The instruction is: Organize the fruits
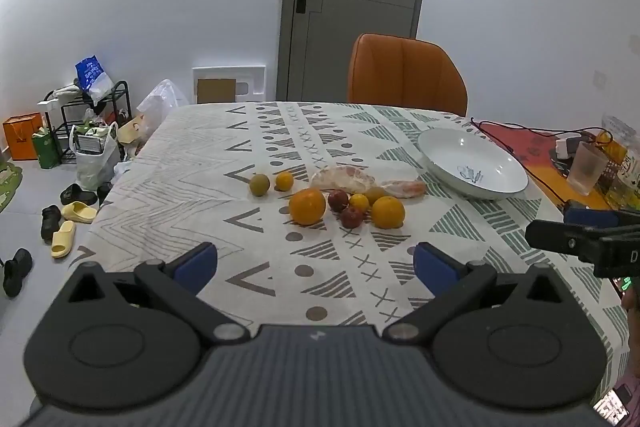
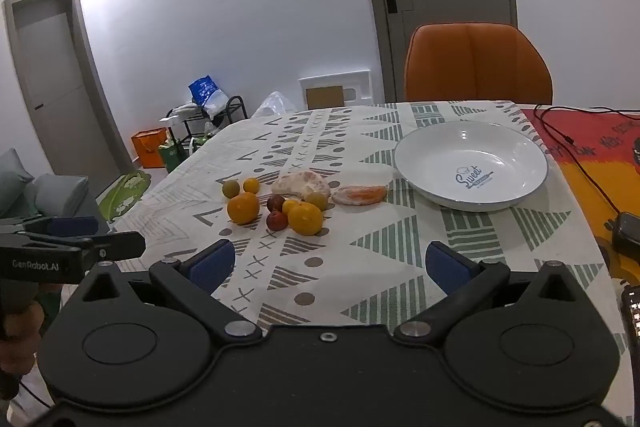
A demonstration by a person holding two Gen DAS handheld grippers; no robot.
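fruits clustered mid-table on a patterned tablecloth (image 1: pixel 192 163): two large oranges (image 1: pixel 307 206) (image 1: pixel 388 212), two dark red fruits (image 1: pixel 338 200), small yellow citrus (image 1: pixel 359 202), peeled pomelo pieces (image 1: pixel 343 179) behind at 12 o'clock. off at 10 o'clock of the cluster, a greenish fruit (image 1: pixel 259 185) beside a small orange one (image 1: pixel 284 181). white bowl (image 2: pixel 472 163) at 2 o'clock, holding nothing. left gripper (image 1: pixel 316 263) and right gripper (image 2: pixel 330 261) both hovering over the near cloth, blue fingers spread wide apart, gripping nothing. orange chair (image 2: pixel 476 65) at the far edge.
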